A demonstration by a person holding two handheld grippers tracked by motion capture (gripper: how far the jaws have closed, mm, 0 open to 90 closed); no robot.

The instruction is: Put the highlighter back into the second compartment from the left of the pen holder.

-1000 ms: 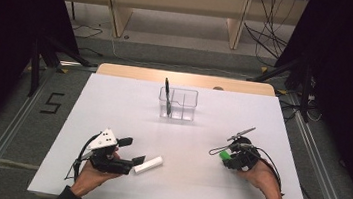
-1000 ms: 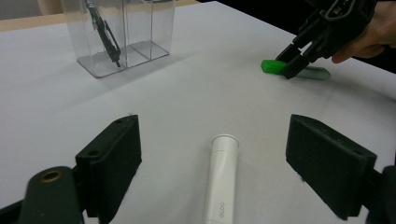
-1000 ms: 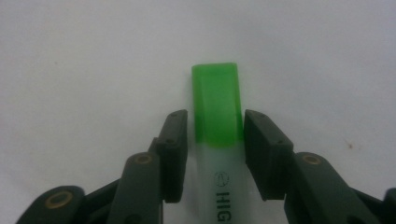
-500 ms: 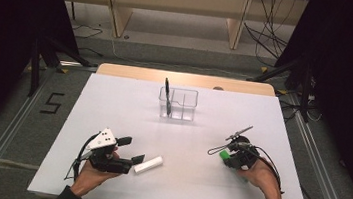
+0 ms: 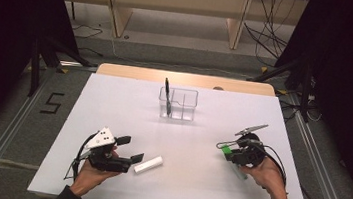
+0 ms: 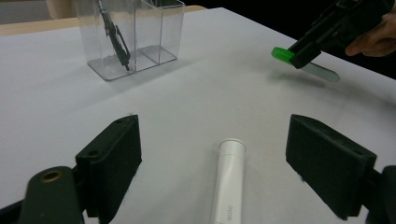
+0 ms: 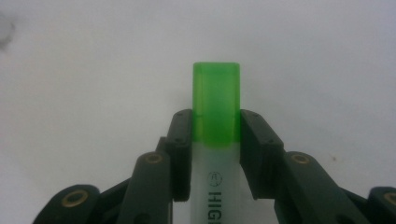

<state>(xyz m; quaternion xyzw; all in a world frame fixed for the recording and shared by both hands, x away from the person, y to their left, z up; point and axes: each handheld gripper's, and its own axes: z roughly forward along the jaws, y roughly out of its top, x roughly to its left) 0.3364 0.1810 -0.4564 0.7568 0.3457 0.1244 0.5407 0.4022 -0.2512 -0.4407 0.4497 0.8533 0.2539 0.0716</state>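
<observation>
My right gripper point(image 7: 215, 154) is shut on a green-capped highlighter point(image 7: 216, 107), its jaws pressing both sides just below the cap. In the high view the right gripper point(image 5: 231, 153) holds the highlighter point(image 5: 227, 150) just above the table at the right. My left gripper point(image 5: 131, 149) stands open at the front left, its jaws wide apart on either side of a white marker point(image 5: 149, 164). The left gripper view shows the white marker point(image 6: 229, 182) lying on the table between the open jaws, untouched.
A clear two-compartment holder point(image 5: 178, 103) stands at the back centre with a black pen point(image 5: 167, 94) leaning in its left compartment. The white table point(image 5: 196, 132) has a wooden strip point(image 5: 187, 79) along its far edge.
The right gripper with the highlighter has shifted slightly. The left gripper and the white marker have not moved.
</observation>
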